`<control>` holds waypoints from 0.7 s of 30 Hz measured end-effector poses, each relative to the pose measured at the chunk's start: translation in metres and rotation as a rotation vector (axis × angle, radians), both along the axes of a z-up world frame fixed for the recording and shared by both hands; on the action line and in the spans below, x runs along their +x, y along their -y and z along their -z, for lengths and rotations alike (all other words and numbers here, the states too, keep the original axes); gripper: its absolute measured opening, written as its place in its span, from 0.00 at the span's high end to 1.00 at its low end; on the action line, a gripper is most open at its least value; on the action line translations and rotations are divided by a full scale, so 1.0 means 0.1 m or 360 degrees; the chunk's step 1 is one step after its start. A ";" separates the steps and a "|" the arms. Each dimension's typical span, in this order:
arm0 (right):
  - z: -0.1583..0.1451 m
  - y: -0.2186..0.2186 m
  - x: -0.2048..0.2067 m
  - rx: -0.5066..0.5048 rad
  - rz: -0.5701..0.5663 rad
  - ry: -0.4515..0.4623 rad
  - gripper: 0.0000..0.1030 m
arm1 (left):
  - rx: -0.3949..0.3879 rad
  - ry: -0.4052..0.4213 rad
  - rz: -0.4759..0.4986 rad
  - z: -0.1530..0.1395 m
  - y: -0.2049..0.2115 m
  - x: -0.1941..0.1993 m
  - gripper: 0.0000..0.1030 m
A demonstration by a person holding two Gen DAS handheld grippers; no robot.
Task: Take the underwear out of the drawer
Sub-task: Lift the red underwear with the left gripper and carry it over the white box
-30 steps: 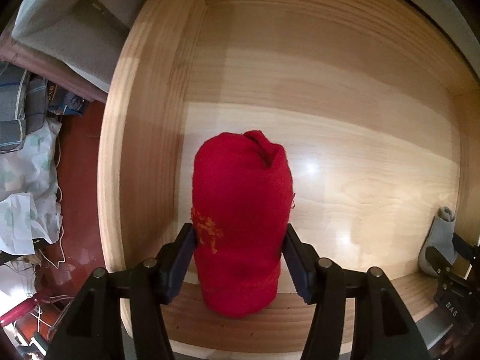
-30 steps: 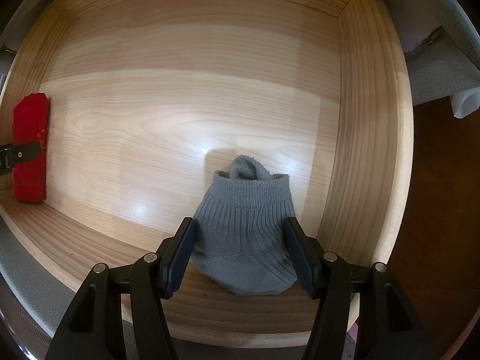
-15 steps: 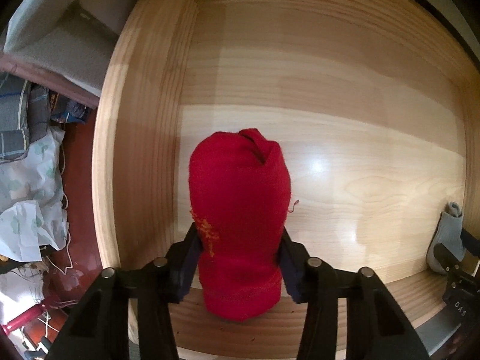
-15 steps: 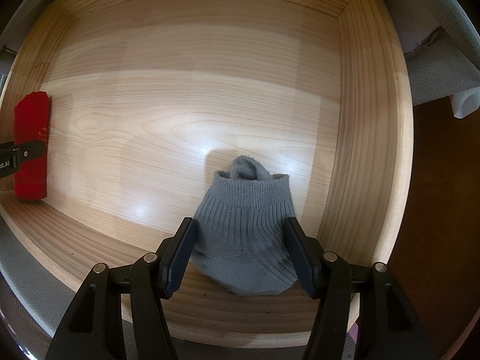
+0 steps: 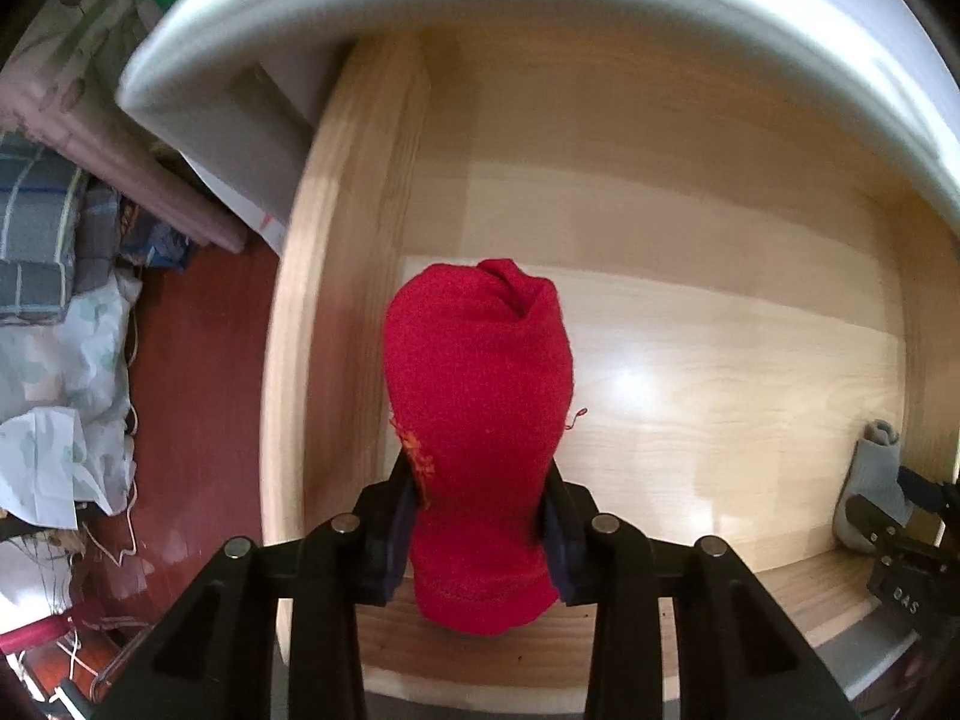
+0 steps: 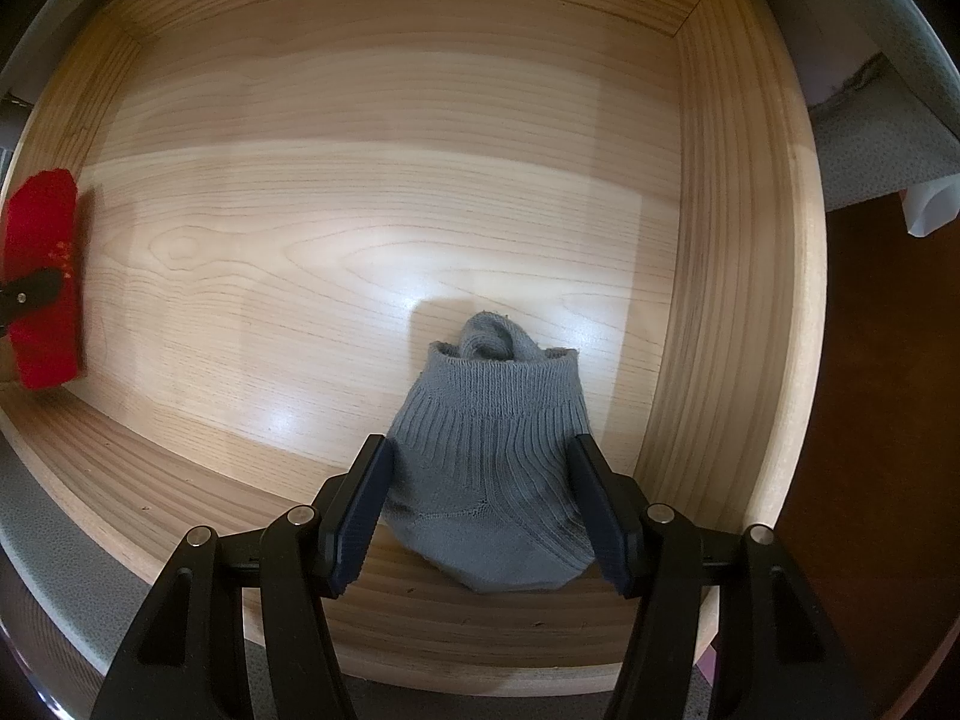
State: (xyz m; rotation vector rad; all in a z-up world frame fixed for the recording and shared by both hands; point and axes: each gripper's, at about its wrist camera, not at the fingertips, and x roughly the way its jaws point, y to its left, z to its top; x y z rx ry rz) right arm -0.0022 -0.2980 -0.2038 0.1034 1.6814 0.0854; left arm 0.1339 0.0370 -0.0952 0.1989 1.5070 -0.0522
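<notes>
The left gripper (image 5: 480, 516) is seen clamped narrowly on a rolled red garment (image 5: 480, 420), its pads pressed into the cloth on both sides. The roll is held at the left end of the wooden drawer (image 5: 690, 300), close to the side wall. The right gripper (image 6: 486, 504) is set wide, its pads flanking a grey knitted garment (image 6: 489, 450) that lies on the drawer floor near the right wall.
</notes>
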 end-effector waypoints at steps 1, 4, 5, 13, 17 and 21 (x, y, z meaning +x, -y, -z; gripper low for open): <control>0.00 0.00 0.00 0.0000 0.0001 0.0000 0.44 | 0.0001 0.0026 0.0012 -0.04 0.01 -0.02 0.65; 0.00 0.00 0.00 0.0000 0.0000 0.0000 0.44 | -0.0015 0.0092 0.0037 -0.17 0.02 -0.07 0.65; 0.00 0.00 0.00 0.0000 -0.0001 0.0000 0.44 | -0.0024 0.0108 0.0040 -0.20 -0.02 -0.08 0.65; 0.00 0.00 0.01 -0.0001 0.0000 0.0001 0.44 | -0.0080 0.0258 0.0040 -0.53 -0.12 -0.18 0.65; 0.00 0.00 0.01 0.0000 -0.0001 0.0002 0.44 | -0.0092 0.0385 0.0068 -0.82 -0.11 -0.23 0.65; 0.01 0.00 0.01 -0.0001 -0.0002 0.0002 0.44 | -0.0138 0.0510 0.0082 -1.23 0.03 -0.28 0.65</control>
